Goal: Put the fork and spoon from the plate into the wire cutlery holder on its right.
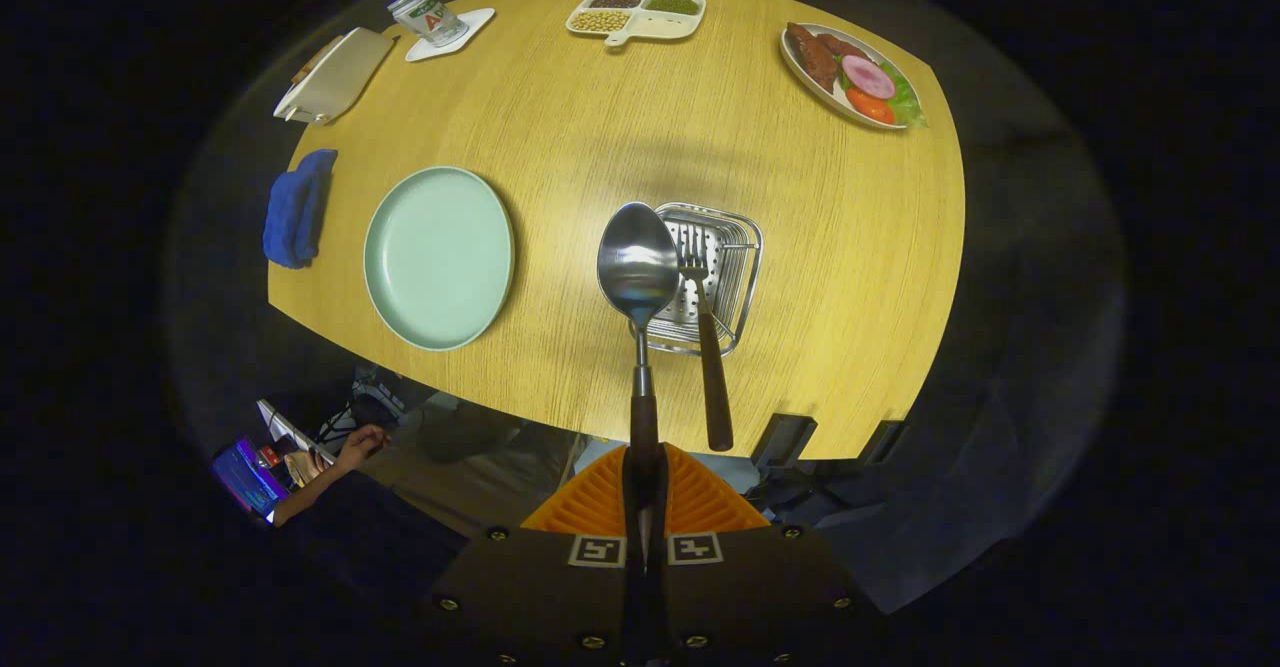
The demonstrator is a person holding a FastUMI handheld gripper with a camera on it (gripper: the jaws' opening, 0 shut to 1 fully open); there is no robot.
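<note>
Gripper (643, 492) is seen pressed together on the spoon (638, 265), both fingers pinching the dark wooden end of the handle, with the bowl held out ahead above the table (560, 127). Spoon is carried roughly in line with the fingers, bowl over the left rim of the wire cutlery holder (712, 277) — whether it touches the wire cannot be told. Fork (706, 337) is already lodged in the holder, tines in the basket and wooden handle leaning out over the near rim towards the fingers, just right of the spoon's shaft. Pale green plate (438, 257) to the left of the holder is bare, so only the spoon is judged left to place.

Handling: spoon is taken to be stiff and fairly light, the metal bowl heavier than the handle, so held this far back it may droop or swivel in the pinch. Polished steel is judged slippery; the wood handle is the better hold, as taken here. A short shift right is judged needed to drop it inside — a clash with the fork handle is the risk.

Beyond: a plate of food (850, 72), a divided dish of beans (636, 13), a blue cloth (297, 207).
</note>
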